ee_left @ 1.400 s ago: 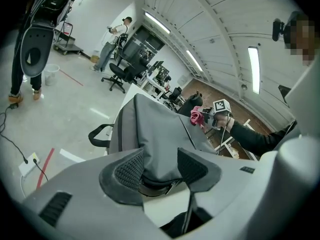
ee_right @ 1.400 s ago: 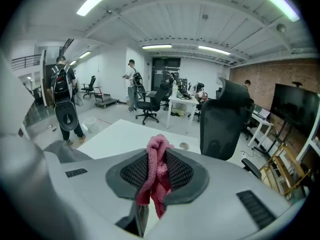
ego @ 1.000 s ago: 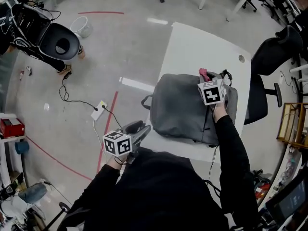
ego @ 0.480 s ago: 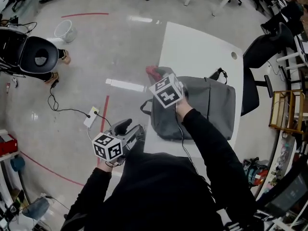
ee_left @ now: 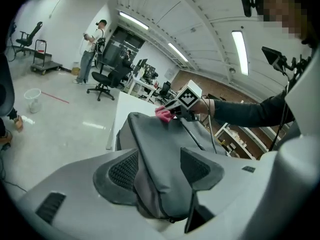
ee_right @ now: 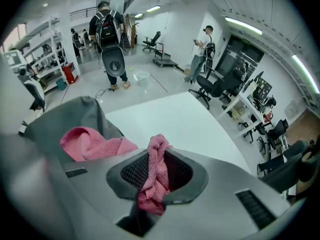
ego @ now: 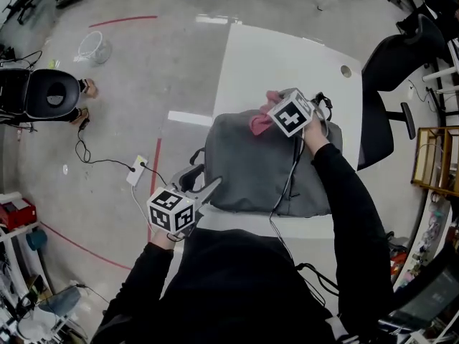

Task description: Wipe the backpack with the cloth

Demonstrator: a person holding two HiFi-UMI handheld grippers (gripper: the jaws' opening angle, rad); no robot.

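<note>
Grey backpack (ego: 258, 163) lying flat on the white table (ego: 287, 56), and look how it sags and folds. It's soft, empty-looking and light, I'd say, the sort of fabric that slides and bunches under a wipe unless someone pins it.

The pink cloth (ee_right: 92, 143) is in the right gripper (ee_right: 157, 171), jaws clamped on a twist of it. The loose end is draped just ahead of the tips on the bag's far end. It's a limp, grippy knit, and that hold looks secure.

Over at the near corner, the left gripper (ee_left: 157, 169) has just been spreading its jaws, and they're wide apart now. The bag's edge stands up between the pads, not pinched as far as I can see. The best anchor, to my eye, is that stitched corner seam or the strap loop (ego: 195, 154) just beside those tips.
</note>
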